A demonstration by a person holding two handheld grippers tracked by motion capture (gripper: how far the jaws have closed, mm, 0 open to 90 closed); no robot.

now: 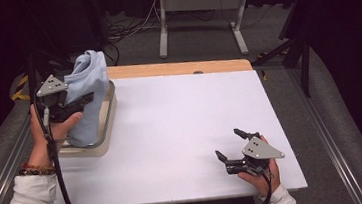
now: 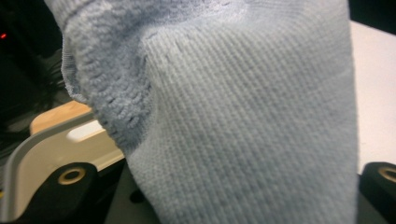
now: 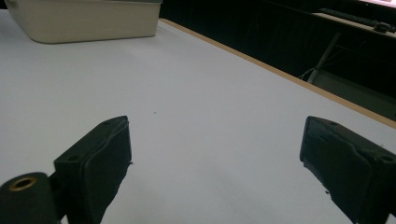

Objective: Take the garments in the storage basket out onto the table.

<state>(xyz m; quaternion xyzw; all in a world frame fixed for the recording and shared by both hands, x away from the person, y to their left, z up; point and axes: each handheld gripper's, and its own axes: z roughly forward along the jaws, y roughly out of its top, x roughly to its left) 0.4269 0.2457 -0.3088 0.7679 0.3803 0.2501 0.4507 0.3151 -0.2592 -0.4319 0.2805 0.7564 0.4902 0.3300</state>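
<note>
At the table's left edge, the left gripper (image 1: 79, 102) is gripping a pale blue cloth (image 1: 87, 86), its jaws clenched on the fabric. The cloth is hanging from the grip and rising above it in a bunched peak, while its lower end is reaching down into a cream tray (image 1: 107, 125) with a metal rim. The tray is sitting on the white table (image 1: 181, 122), close to the left edge. In the left gripper view, the cloth (image 2: 243, 121) is showing a knitted, ribbed weave, with a looser, loopy texture on the folded part at the upper left; the tray's rim (image 2: 46, 140) is lying behind it at the lower left.

Near the table's front right corner, the right gripper (image 1: 231, 145) is resting in the person's hand (image 1: 259, 177), its jaws standing wide apart with nothing between them, pointing toward the table's left side. It is well apart from the cloth. In the right gripper view, the two black pads (image 3: 105, 163) are hovering just over the bare white table (image 3: 210, 107), and the tray (image 3: 84, 21) is sitting far off at the upper left.
</note>
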